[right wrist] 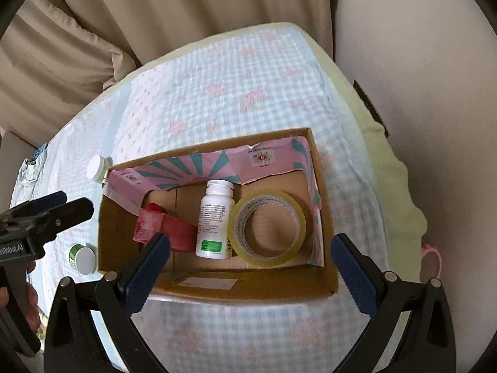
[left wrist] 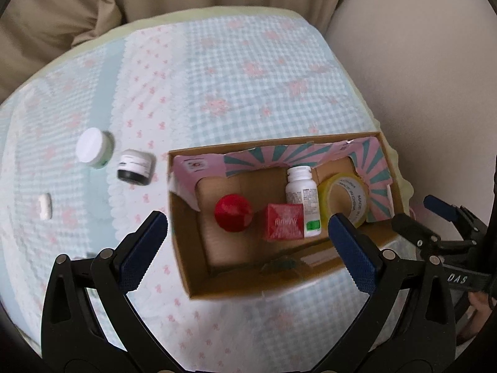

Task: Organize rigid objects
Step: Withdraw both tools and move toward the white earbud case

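Observation:
An open cardboard box point(left wrist: 186, 242) point(right wrist: 248, 289) stands on the checked cloth. It holds a red round lid point(left wrist: 233, 213), a red box point(left wrist: 285, 222) point(right wrist: 174, 230), a white bottle point(left wrist: 303, 200) point(right wrist: 216, 219) and a tape roll point(left wrist: 344, 197) point(right wrist: 268, 227). Left of the box lie a white-lidded jar point(left wrist: 93, 147) point(right wrist: 98, 168), a black-and-white jar point(left wrist: 135, 167) and a small white object point(left wrist: 44, 206). A green-and-white jar point(right wrist: 82, 258) shows in the right wrist view. My left gripper point(left wrist: 248, 233) is open and empty above the box. My right gripper point(right wrist: 250, 255) is open and empty above the box.
The cloth-covered table point(left wrist: 248, 77) point(right wrist: 233, 93) is backed by beige curtains point(right wrist: 124, 15) and a pale wall point(right wrist: 419, 77). The right gripper shows at the right edge of the left wrist view point(left wrist: 435, 227); the left gripper shows at the left edge of the right wrist view point(right wrist: 46, 214).

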A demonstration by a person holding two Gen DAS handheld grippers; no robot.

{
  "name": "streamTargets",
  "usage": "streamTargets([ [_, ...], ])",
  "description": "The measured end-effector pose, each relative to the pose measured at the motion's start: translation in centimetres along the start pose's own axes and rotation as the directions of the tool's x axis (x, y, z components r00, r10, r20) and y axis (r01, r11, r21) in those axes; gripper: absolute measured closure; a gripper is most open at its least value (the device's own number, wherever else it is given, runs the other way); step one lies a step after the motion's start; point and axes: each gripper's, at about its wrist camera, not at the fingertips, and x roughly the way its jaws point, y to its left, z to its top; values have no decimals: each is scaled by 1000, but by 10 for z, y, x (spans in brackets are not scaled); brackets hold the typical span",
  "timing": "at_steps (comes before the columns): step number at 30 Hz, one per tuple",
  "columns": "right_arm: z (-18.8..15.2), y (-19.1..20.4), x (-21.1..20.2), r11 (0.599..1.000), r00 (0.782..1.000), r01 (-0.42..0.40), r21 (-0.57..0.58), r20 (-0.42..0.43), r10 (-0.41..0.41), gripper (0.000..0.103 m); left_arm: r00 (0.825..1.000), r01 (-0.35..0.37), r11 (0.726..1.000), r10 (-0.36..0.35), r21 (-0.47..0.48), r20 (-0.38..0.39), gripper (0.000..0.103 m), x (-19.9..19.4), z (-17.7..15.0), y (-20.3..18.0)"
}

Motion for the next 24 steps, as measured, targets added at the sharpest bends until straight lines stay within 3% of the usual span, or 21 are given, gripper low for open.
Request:
streamTargets([
  [8, -7, 26, -51, 998, 998, 62, -17, 30, -62, 0, 996, -31, 999, 33, -28, 79, 0, -75, -31, 21],
  [13, -15, 51, -74, 993, 996, 86, -79, 26, -84, 0, 988, -91, 994, 98, -57, 116, 0, -119, -57, 50],
  [24, -46, 124, -95, 988, 999, 28, -154, 39, -22, 0, 962, -184, 960, 220, -213, 160, 0, -184, -118, 149],
])
